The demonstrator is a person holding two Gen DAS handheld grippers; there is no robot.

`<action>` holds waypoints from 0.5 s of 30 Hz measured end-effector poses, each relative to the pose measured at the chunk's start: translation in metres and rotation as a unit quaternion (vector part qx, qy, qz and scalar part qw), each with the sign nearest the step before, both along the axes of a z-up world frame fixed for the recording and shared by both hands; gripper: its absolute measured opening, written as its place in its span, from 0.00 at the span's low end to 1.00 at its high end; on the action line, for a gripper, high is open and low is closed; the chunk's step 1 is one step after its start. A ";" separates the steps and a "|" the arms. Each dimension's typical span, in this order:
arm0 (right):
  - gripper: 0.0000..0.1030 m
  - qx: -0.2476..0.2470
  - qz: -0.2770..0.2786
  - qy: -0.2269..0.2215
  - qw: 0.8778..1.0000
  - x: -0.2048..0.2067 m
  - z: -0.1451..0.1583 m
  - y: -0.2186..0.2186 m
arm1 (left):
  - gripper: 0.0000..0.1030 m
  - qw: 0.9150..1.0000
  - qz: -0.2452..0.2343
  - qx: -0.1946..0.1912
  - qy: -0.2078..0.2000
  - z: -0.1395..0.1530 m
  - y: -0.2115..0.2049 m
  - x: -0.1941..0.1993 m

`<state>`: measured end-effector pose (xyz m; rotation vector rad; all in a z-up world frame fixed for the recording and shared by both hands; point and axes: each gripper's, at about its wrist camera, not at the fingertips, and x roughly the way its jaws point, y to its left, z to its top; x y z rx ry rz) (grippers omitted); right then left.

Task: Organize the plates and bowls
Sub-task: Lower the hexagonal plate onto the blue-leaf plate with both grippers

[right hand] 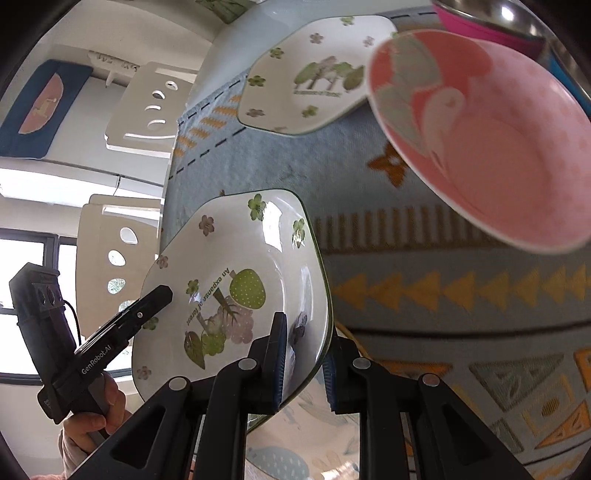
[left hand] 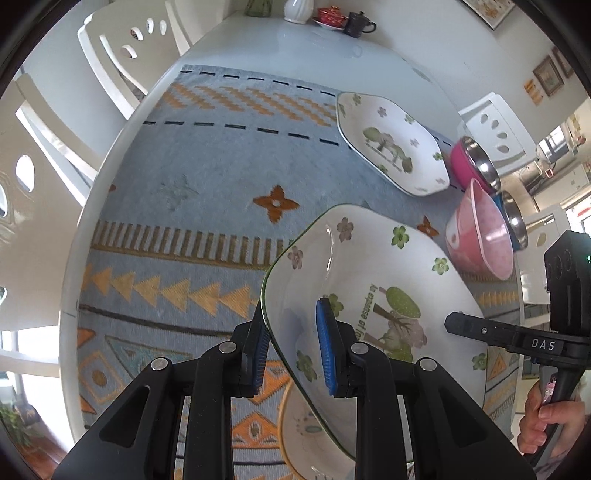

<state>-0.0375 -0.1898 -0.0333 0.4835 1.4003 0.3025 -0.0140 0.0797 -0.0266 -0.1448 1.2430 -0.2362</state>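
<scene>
A white hexagonal plate with green trees and flowers (left hand: 369,280) (right hand: 236,273) is held tilted above the table. My left gripper (left hand: 293,349) is shut on its left rim. My right gripper (right hand: 304,365) is shut on its opposite rim and also shows in the left wrist view (left hand: 465,323). A matching plate (left hand: 391,142) (right hand: 314,77) lies flat further back on the mat. A pink bowl (left hand: 484,229) (right hand: 491,147) sits to the right. Another patterned dish (left hand: 310,435) (right hand: 295,439) lies under the held plate.
A pink-sided steel bowl (left hand: 474,162) and a blue-sided steel bowl (left hand: 511,218) stand behind the pink bowl. A blue patterned mat (left hand: 207,206) covers the white table. White chairs (left hand: 122,51) stand on the left. A vase, a red cup and a dark mug (left hand: 360,24) stand at the far end.
</scene>
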 end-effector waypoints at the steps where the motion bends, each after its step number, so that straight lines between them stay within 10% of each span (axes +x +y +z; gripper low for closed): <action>1: 0.18 0.002 -0.002 0.000 1.000 -0.002 0.000 -0.001 | 0.20 1.000 -0.002 -0.001 0.001 0.000 -0.001 -0.002; 15: 0.18 0.007 0.005 0.003 1.000 -0.033 0.011 -0.014 | 0.20 1.000 -0.021 -0.001 0.017 0.002 -0.009 -0.042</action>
